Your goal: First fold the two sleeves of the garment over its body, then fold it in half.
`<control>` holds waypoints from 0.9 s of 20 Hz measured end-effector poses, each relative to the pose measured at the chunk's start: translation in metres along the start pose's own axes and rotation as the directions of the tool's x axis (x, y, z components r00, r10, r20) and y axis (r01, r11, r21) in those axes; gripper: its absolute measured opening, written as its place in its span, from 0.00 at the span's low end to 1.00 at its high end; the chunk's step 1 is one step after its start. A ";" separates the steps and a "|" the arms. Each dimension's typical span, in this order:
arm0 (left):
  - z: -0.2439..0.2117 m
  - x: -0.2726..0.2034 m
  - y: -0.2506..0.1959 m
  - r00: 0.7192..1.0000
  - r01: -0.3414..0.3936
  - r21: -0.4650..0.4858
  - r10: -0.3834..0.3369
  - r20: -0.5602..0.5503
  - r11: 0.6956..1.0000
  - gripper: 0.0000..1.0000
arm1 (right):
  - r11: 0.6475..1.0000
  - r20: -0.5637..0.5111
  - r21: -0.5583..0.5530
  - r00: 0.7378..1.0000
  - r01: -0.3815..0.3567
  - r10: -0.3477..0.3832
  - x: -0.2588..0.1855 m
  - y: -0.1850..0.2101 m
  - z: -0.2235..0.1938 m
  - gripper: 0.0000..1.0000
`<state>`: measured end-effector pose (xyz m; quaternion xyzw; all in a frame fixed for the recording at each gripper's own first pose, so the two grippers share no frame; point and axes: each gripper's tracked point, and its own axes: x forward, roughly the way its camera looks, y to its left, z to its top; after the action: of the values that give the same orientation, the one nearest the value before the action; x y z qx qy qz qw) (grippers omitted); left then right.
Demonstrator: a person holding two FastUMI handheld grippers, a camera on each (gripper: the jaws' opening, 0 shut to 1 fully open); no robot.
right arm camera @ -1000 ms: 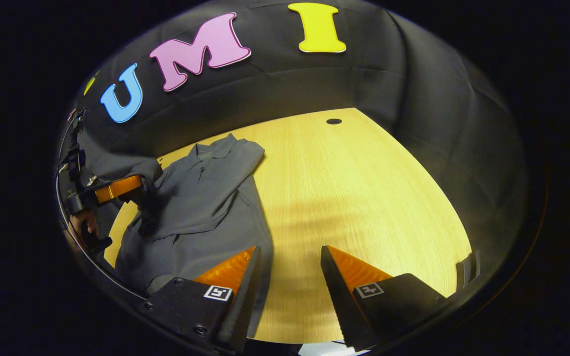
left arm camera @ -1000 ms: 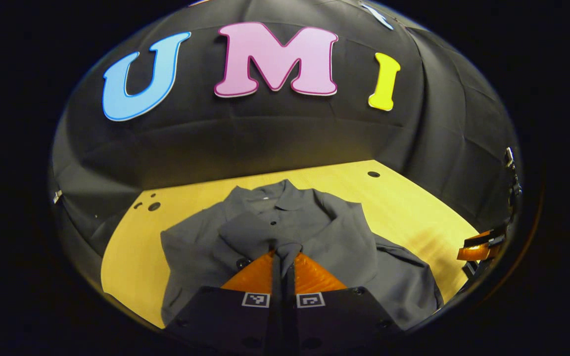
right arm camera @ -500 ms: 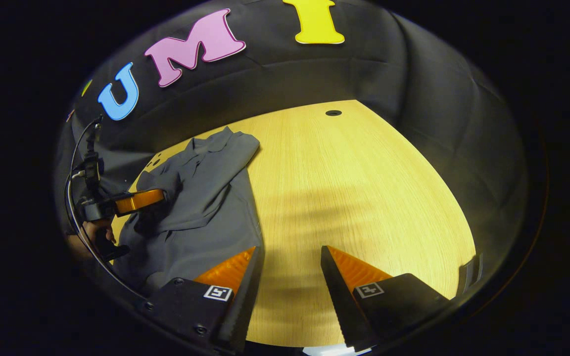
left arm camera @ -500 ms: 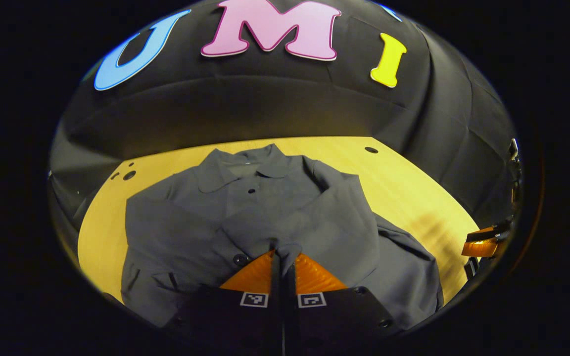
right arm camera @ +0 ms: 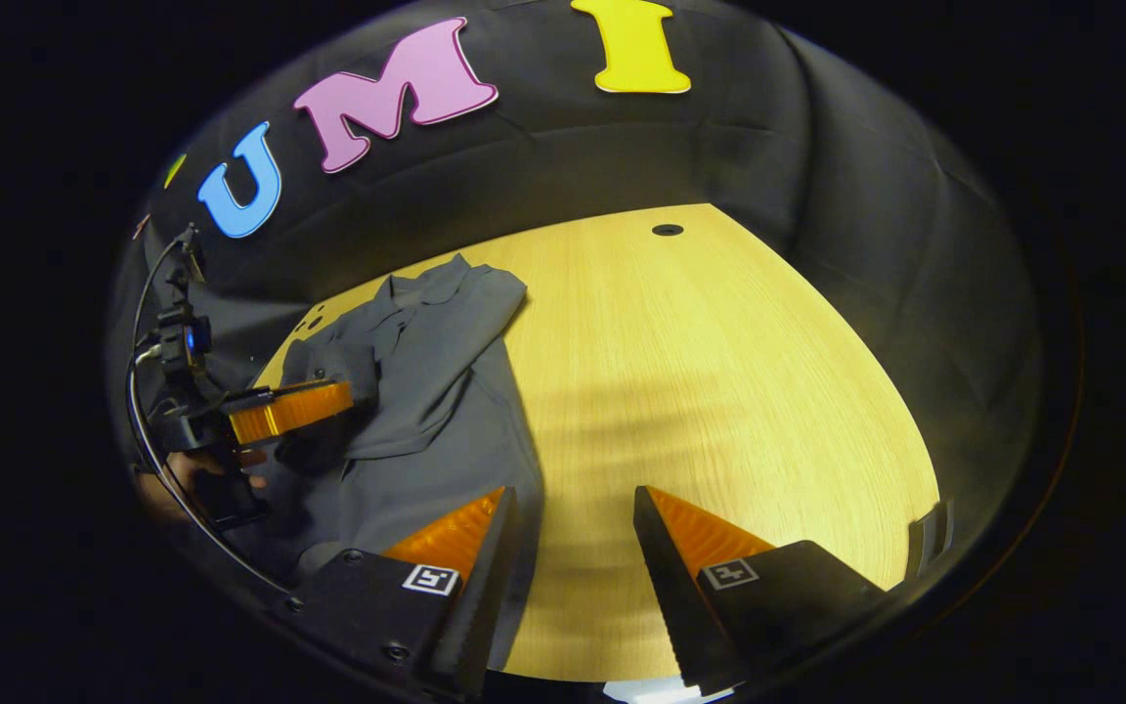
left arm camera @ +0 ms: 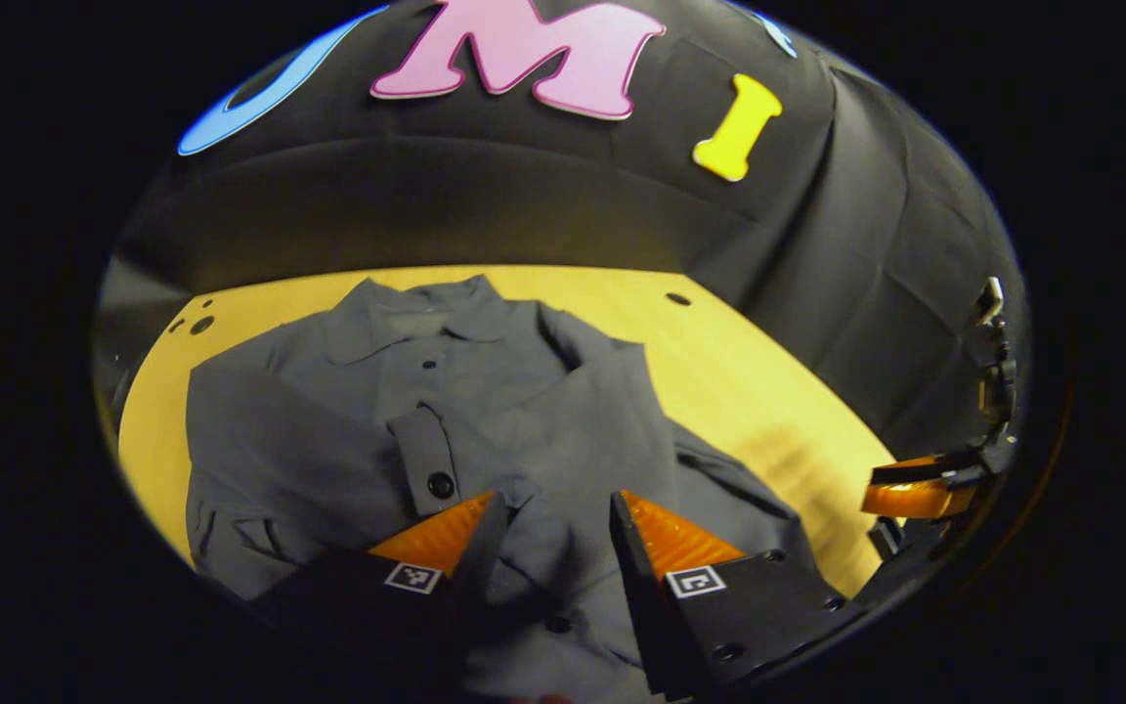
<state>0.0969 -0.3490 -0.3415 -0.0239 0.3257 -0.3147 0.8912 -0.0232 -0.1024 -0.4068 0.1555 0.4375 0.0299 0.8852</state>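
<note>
A grey button-up shirt (left arm camera: 485,391) lies flat on the wooden table (left arm camera: 768,401), collar toward the wall. One sleeve is folded across its body, and the buttoned cuff (left arm camera: 423,458) rests near the middle. My left gripper (left arm camera: 551,513) hovers open just above the shirt beside that cuff, with nothing between its fingers. In the right gripper view the shirt (right arm camera: 436,391) sits at the left with the left gripper (right arm camera: 291,411) over it. My right gripper (right arm camera: 573,499) stands open above bare table by the shirt's edge. It also shows as the right gripper (left arm camera: 918,486) at the far right.
A hand (right arm camera: 194,477) holds the left gripper's handle, with a cable behind it. The table has a round hole (right arm camera: 666,230) near the far edge and small holes (left arm camera: 199,324) at the far left. Black cloth walls surround the table (right arm camera: 719,391).
My left gripper was shut on the sleeve cuff; it has lowered toward the shirt's body, opened and let the cuff go. The right gripper has barely moved.
</note>
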 end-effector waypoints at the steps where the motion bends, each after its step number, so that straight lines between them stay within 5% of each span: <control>1: 0.006 -0.012 -0.003 1.000 0.012 0.017 -0.012 0.026 1.000 0.72 | 1.000 0.000 -0.002 1.000 -0.002 0.002 -0.004 0.005 -0.001 0.75; 3: 0.015 -0.045 -0.001 0.998 0.013 0.049 -0.016 0.068 0.999 0.99 | 1.000 0.000 0.000 1.000 -0.009 0.009 -0.011 0.018 -0.005 0.77; 4: 0.016 -0.061 0.003 0.996 0.007 0.061 -0.012 0.083 0.998 0.98 | 1.000 0.000 0.002 1.000 -0.012 0.012 -0.014 0.024 -0.007 0.79; 5: 0.016 -0.080 0.010 0.995 -0.006 0.073 -0.001 0.097 0.997 0.96 | 1.000 -0.001 0.003 1.000 -0.013 0.013 -0.018 0.031 -0.009 0.67; 6: 0.016 -0.096 0.018 0.994 -0.022 0.080 0.013 0.107 0.997 0.96 | 1.000 -0.003 0.005 1.000 -0.016 0.016 -0.021 0.036 -0.012 0.93; 8: 0.010 -0.134 0.038 0.992 -0.063 0.086 0.052 0.117 0.994 0.96 | 1.000 -0.008 0.005 1.000 -0.020 0.020 -0.031 0.049 -0.011 1.00; 18: -0.118 -0.246 0.164 0.950 -0.304 0.003 0.303 -0.068 0.953 0.96 | 0.999 -0.101 -0.042 0.995 0.001 -0.005 -0.038 0.080 -0.072 0.99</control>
<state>-0.0289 -0.0562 -0.3355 0.0335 0.3565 -0.1732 0.9175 -0.0966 -0.0153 -0.3947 0.1347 0.4815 0.0454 0.8649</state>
